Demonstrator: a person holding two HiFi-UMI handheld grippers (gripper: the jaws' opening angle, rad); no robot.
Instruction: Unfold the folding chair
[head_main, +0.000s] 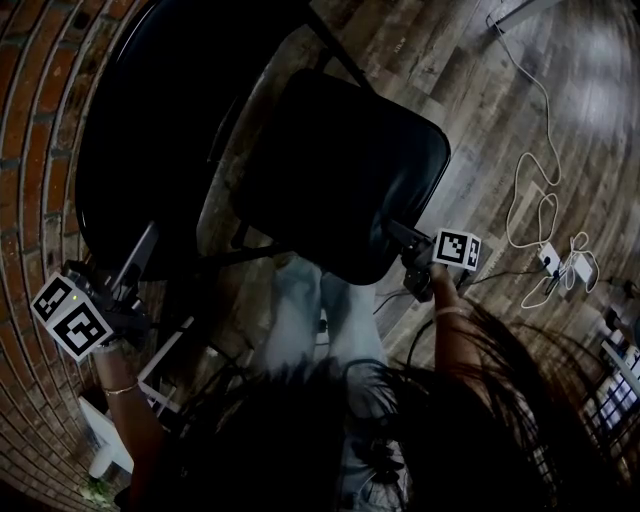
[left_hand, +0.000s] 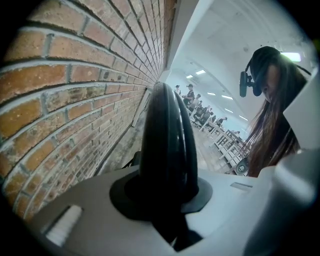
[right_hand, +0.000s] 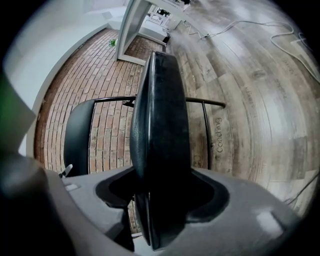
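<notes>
Working close against a brick wall (head_main: 40, 150), on a plank floor (head_main: 480, 100) with white cables (head_main: 530, 190) well off to the right. Looking down on the chair (head_main: 300, 200), standing just beside the wall and already seeming opened out, with seat (head_main: 345, 170) lying about flat and backrest (head_main: 140, 120) rising on the wall side. Holding with both: left gripper (head_main: 143, 250) clamping narrow jaws on the backrest edge, right gripper (head_main: 398, 238) gripping the seat's near edge with jaws spread wide round the thick pad. Judging the thing stiff and fairly heavy: tube frame (right_hand: 204, 125), likely steel, under padded vinyl on hard pans. Expecting the padding to be giving a little and the vinyl sliding under the jaws, so biting deep over the rim rather than pinching the skin. Taking hold at seat front and backrest top, getting the longest lever on the hinges. Keeping jaws away from pivots and cross-links, likely pinch spots. Probably pressing the seat fully down next and checking for lock before letting go.
</notes>
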